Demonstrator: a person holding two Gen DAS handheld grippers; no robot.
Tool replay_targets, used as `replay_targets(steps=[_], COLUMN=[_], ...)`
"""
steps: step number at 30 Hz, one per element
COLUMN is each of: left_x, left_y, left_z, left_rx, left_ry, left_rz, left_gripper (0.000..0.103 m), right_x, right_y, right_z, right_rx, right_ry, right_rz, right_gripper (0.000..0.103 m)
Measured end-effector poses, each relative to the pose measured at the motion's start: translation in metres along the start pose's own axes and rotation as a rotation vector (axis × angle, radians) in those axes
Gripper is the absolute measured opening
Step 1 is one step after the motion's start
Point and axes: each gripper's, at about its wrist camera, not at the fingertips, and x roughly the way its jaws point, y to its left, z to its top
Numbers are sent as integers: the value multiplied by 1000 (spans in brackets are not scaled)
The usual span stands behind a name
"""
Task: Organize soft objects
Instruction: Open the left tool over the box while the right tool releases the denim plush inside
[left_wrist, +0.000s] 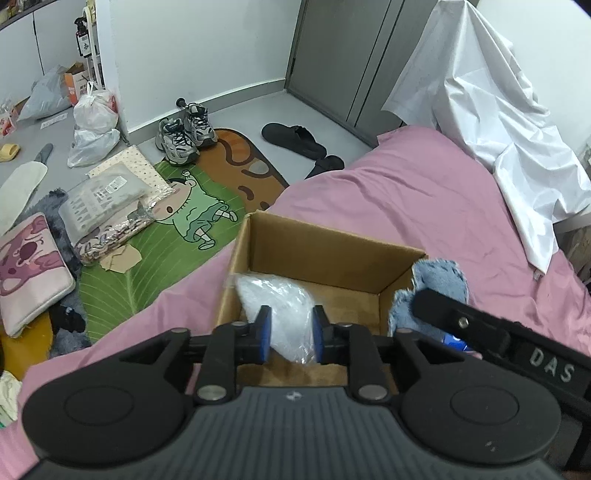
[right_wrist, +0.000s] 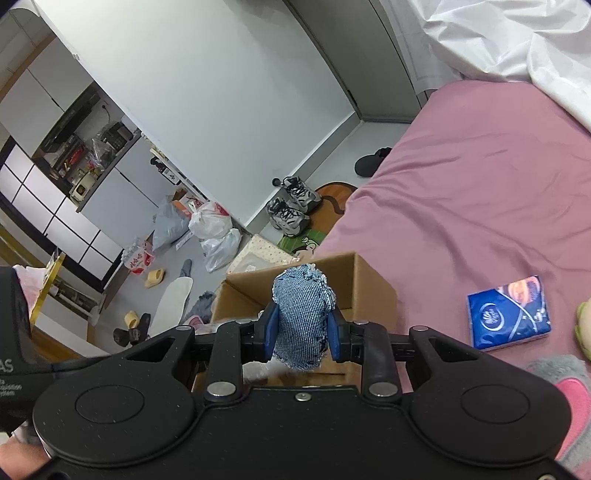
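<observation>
Left gripper (left_wrist: 291, 330) pinches clear bag (left_wrist: 280, 310) low inside box (left_wrist: 332, 258) — light, crinkly, slippery; grip bunched middle. Right gripper (right_wrist: 301, 330) clamps denim scrap (right_wrist: 301, 314) at box rim — limp, frayed, hold mid-fold.

A clear plastic bag (left_wrist: 284, 317) is pinched by the left gripper (left_wrist: 291, 334) inside the cardboard box (left_wrist: 332, 254) — blue denim piece (left_wrist: 436, 291) seen at three o'clock.
</observation>
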Motion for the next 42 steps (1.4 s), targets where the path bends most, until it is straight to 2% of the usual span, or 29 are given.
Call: replay_targets(steps=[5, 9, 10, 11, 13, 14, 17, 21, 23, 26, 32, 37, 42], left_x=[-15, -23, -25, -27, -31, -34, -42, -49, -54, -59, -75, -87, -96], left_y=[8, 11, 13, 14, 15, 16, 16, 17, 18, 17, 8, 1, -5], left_z=[3, 5, 5, 5, 3, 2, -2, -7, -9, -12, -17, -24, -32], left_rx=[-1, 5, 1, -1, -7, -12, -13, -20, -38, -33, -4, -4, -10], left_ry=[-42, -50, -49, -47, -45, -46, -60, -63, -70, -73, -105, -148, -176], left_rz=[44, 76, 81, 83, 88, 92, 100, 112, 112, 108, 106, 109, 80], left_gripper=[50, 59, 64, 70, 76, 79, 83, 90, 96, 103, 103, 103, 103], right_x=[2, -1, -1, -1, -1, -2, -7, -21, -29, -44, -70, -92, -111], right_y=[1, 3, 4, 5, 6, 6, 6, 6, 9, 9, 8, 1, -1], right_z=[2, 3, 4, 4, 4, 4, 4, 5, 4, 4, 2, 2, 0], right_rx=[11, 14, 15, 16, 23, 25, 35, 19, -8, -26, -42, -19, -38], right_ry=[-4, -14, -16, -20, -30, -34, -23, -21, -15, -3, -2, 20, 13], right_rz=[25, 53, 64, 67, 64, 64, 63, 5, -35, -67, -97, -74, -73], right_gripper=[28, 32, 36, 52, 74, 79, 85, 91, 96, 97, 100, 103, 103])
